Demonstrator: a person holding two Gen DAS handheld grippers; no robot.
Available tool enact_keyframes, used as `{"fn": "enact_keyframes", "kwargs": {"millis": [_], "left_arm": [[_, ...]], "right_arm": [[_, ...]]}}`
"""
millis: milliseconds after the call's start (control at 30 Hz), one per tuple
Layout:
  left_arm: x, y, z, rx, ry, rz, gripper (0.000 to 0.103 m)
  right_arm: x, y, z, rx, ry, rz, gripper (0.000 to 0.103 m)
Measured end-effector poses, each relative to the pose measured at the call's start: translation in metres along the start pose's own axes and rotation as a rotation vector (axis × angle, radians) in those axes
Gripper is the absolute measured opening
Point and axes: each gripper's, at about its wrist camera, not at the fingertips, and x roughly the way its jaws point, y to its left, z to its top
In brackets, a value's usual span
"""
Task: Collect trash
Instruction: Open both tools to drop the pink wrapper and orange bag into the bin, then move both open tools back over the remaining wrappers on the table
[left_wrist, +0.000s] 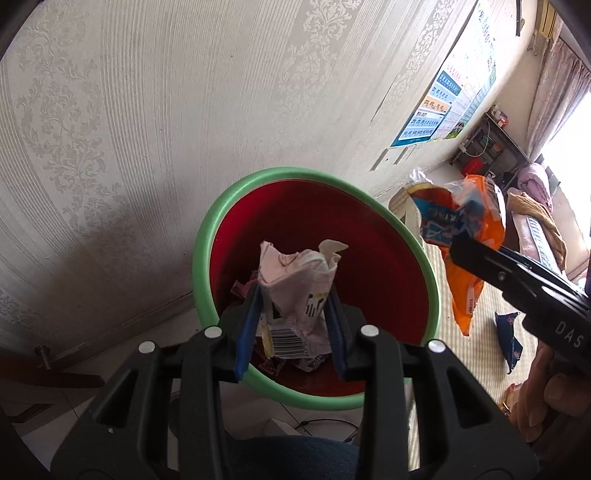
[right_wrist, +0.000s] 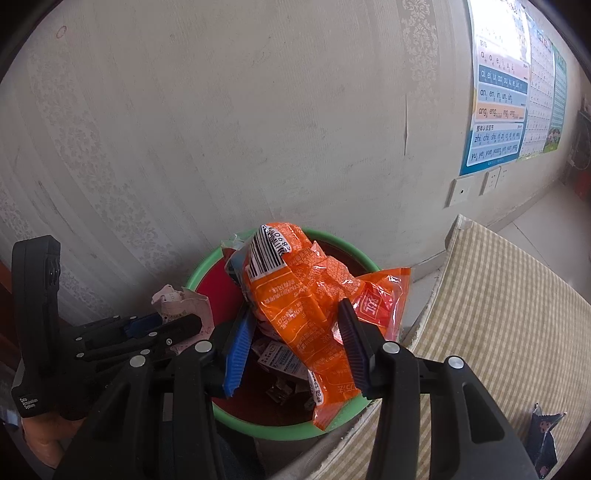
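A red bin with a green rim (left_wrist: 314, 173) stands against the wall; it also shows in the right wrist view (right_wrist: 258, 428). My left gripper (left_wrist: 291, 325) is shut on a crumpled pink wrapper (left_wrist: 295, 280) with a barcode, held over the bin's opening. The left gripper also appears in the right wrist view (right_wrist: 162, 328) with the pink wrapper (right_wrist: 177, 299). My right gripper (right_wrist: 295, 343) is shut on an orange snack bag (right_wrist: 306, 302), held above the bin. In the left wrist view the right gripper (left_wrist: 458, 251) holds that orange bag (left_wrist: 469, 236) just right of the bin.
Several wrappers lie in the bin's bottom (right_wrist: 280, 373). A checked mat (right_wrist: 498, 314) lies right of the bin, with a dark blue wrapper (right_wrist: 546, 435) on it, also in the left wrist view (left_wrist: 509, 339). Patterned wall behind; a poster (right_wrist: 498, 103) and sockets (right_wrist: 461, 190).
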Motion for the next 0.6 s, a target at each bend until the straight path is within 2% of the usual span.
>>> {"fn": "enact_keyframes", "kwargs": {"millis": [233, 300, 333, 367, 433, 500, 567, 600], "left_arm": [[0.004, 0.002, 0.0, 0.004, 0.005, -0.004, 0.032], [0.004, 0.0, -0.001, 0.01, 0.005, -0.011, 0.037], [0.004, -0.001, -0.002, 0.014, 0.004, -0.012, 0.05], [0.003, -0.002, -0.002, 0.019, 0.001, -0.014, 0.07], [0.0, -0.006, -0.003, 0.04, -0.017, -0.012, 0.085], [-0.003, -0.008, -0.004, 0.057, -0.024, -0.009, 0.091], [-0.005, -0.01, -0.005, 0.068, -0.022, -0.014, 0.097], [-0.006, -0.01, -0.006, 0.073, -0.02, -0.016, 0.097]], "right_arm": [[0.009, -0.002, 0.0, 0.01, 0.007, 0.006, 0.047], [0.009, -0.003, 0.002, 0.014, 0.005, 0.014, 0.049], [0.009, -0.003, 0.002, 0.019, 0.001, 0.013, 0.061], [0.007, -0.004, 0.002, 0.025, -0.007, 0.011, 0.069], [0.005, -0.006, 0.002, 0.036, -0.017, 0.01, 0.073], [0.003, -0.007, 0.002, 0.043, -0.02, 0.007, 0.076], [0.001, -0.009, 0.002, 0.052, -0.027, 0.001, 0.084], [-0.001, -0.011, 0.003, 0.06, -0.031, -0.004, 0.086]]}}
